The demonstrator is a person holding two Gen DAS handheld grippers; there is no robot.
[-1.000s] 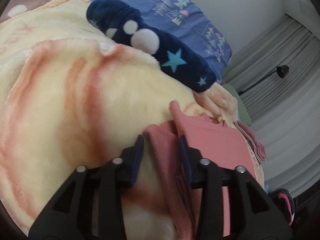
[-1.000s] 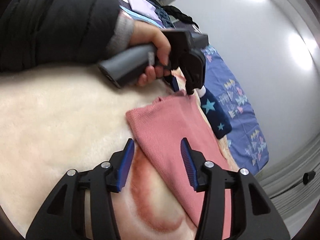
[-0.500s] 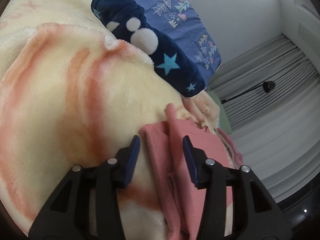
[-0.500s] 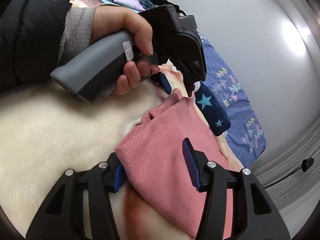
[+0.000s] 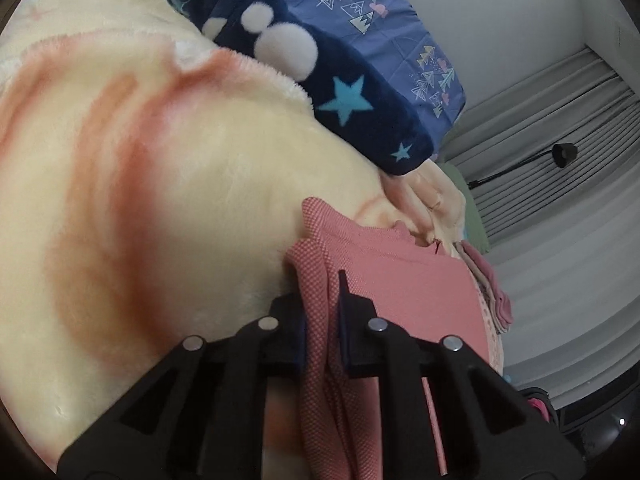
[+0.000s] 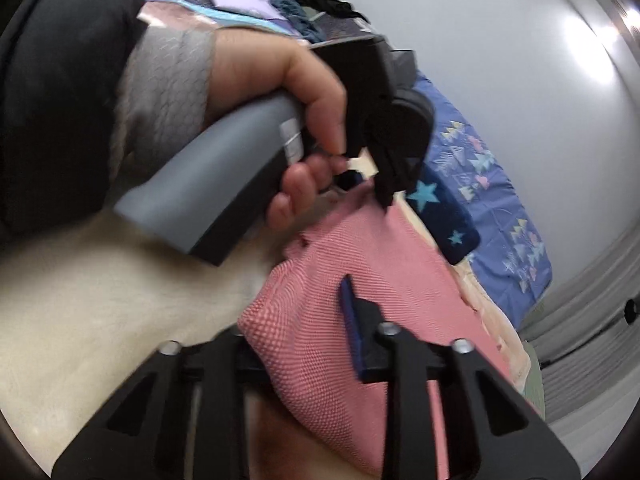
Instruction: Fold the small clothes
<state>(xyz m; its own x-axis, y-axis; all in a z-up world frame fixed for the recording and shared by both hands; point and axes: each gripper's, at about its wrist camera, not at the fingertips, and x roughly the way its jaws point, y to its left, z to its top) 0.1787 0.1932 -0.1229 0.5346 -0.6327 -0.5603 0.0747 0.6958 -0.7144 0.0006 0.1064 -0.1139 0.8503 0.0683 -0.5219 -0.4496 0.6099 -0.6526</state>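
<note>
left wrist view: the left gripper [image 5: 322, 312] has just closed and pinches a raised fold of the pink knit garment [image 5: 416, 292]. the right gripper [image 6: 304, 328], also just closed, clamps its near corner. cream blanket [image 5: 160, 184] spreads wide leftward; a navy star pillow [image 5: 340, 92] borders behind.

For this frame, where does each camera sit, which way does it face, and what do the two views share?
Left wrist: sits on the left gripper, looking along its fingers over the cream blanket; it is clamped on the pink garment.
Right wrist: sits on the right gripper, clamped on the garment's near edge; shows the person's left hand and sleeve.
Shared: garment, blanket, navy star fleece, both jaws just closed.
</note>
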